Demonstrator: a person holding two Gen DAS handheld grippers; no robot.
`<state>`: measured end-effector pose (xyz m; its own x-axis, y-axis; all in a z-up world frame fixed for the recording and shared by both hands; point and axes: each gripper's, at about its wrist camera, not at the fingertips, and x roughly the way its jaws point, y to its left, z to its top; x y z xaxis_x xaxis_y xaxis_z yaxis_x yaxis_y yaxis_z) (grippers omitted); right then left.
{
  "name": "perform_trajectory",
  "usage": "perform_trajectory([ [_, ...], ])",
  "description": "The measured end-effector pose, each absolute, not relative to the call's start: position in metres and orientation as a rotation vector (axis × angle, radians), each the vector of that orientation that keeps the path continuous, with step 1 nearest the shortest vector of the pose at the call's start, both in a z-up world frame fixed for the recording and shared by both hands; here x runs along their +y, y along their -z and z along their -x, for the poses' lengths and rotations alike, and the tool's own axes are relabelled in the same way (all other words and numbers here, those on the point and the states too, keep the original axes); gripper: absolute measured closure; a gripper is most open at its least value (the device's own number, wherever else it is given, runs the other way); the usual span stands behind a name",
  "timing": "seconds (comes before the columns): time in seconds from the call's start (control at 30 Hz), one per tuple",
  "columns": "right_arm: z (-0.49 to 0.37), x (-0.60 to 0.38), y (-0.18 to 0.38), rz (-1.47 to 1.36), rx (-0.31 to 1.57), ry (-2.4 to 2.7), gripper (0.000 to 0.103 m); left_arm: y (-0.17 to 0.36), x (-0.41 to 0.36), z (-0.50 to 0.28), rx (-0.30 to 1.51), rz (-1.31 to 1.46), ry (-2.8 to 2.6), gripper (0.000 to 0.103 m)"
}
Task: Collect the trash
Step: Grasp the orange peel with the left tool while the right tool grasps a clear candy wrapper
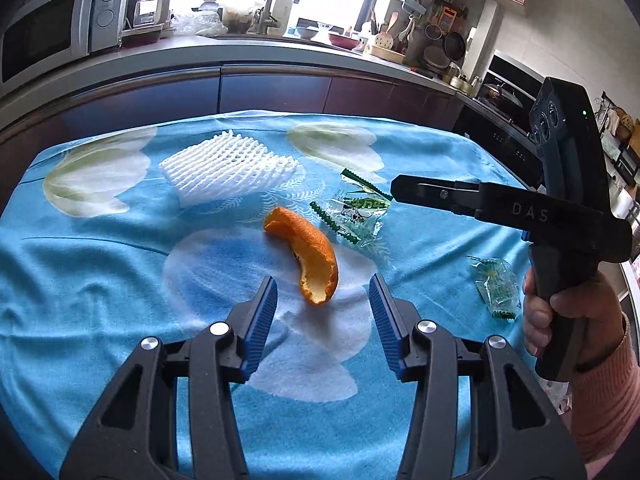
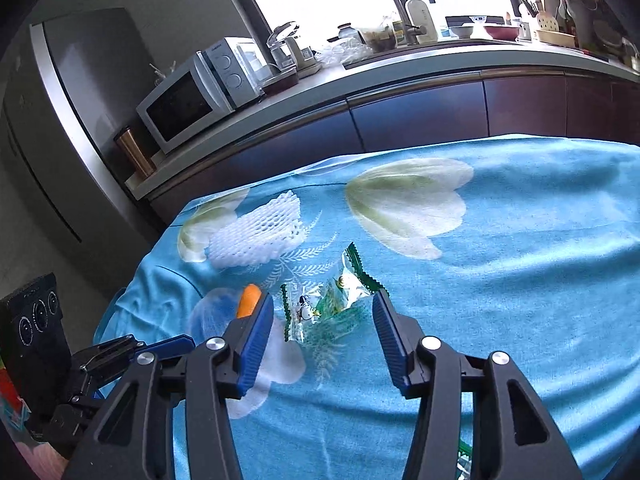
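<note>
Both jaws are spread wide over one orange peel [image 1: 310,254], one foam net [image 1: 228,172] and three candy wrappers [image 1: 352,210].

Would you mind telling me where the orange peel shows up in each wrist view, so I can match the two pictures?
Left wrist view: the orange peel lies in the centre, on the blue cloth just ahead of the open left gripper.
Right wrist view: only its tip shows, left of centre, behind the left finger.
Shared landmark: the white foam net, beyond the peel in both.
</note>
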<state>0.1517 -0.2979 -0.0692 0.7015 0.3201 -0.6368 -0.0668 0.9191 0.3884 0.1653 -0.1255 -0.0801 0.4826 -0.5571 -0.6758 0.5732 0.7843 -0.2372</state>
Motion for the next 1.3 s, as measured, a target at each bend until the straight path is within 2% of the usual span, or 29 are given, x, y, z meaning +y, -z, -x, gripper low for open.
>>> perform_trajectory([
  [0.23, -0.174, -0.301, 0.08, -0.35, 0.817, -0.223, 0.048, 0.089, -0.138, -0.179, 0.853, -0.026, 0.673, 0.064],
  [0.4, -0.183, -0.302, 0.086, -0.359, 0.852, -0.21, 0.044, 0.094, -0.138, -0.186, 0.878, -0.017, 0.677, 0.08],
  [0.6, -0.191, -0.304, 0.095, -0.385, 0.884, -0.211, 0.044, 0.094, -0.134, -0.186, 0.877, -0.004, 0.682, 0.083],
  [0.7, -0.19, -0.3, 0.096, -0.366, 0.89, -0.225, 0.057, 0.093, -0.132, -0.183, 0.872, 0.003, 0.682, 0.085],
  [0.73, -0.19, -0.299, 0.096, -0.364, 0.892, -0.226, 0.069, 0.092, -0.131, -0.183, 0.867, 0.005, 0.679, 0.085],
  [0.77, -0.19, -0.299, 0.097, -0.364, 0.895, -0.231, 0.075, 0.091, -0.13, -0.182, 0.863, 0.007, 0.678, 0.086],
  [0.9, -0.186, -0.296, 0.096, -0.36, 0.881, -0.248, 0.081, 0.089, -0.125, -0.178, 0.848, 0.01, 0.667, 0.087],
  [1.03, -0.181, -0.292, 0.091, -0.365, 0.854, -0.277, 0.096, 0.086, -0.116, -0.172, 0.828, 0.007, 0.654, 0.088],
  [1.3, -0.166, -0.277, 0.08, -0.395, 0.807, -0.35, 0.097, 0.075, -0.086, -0.161, 0.794, 0.054, 0.634, 0.09],
])
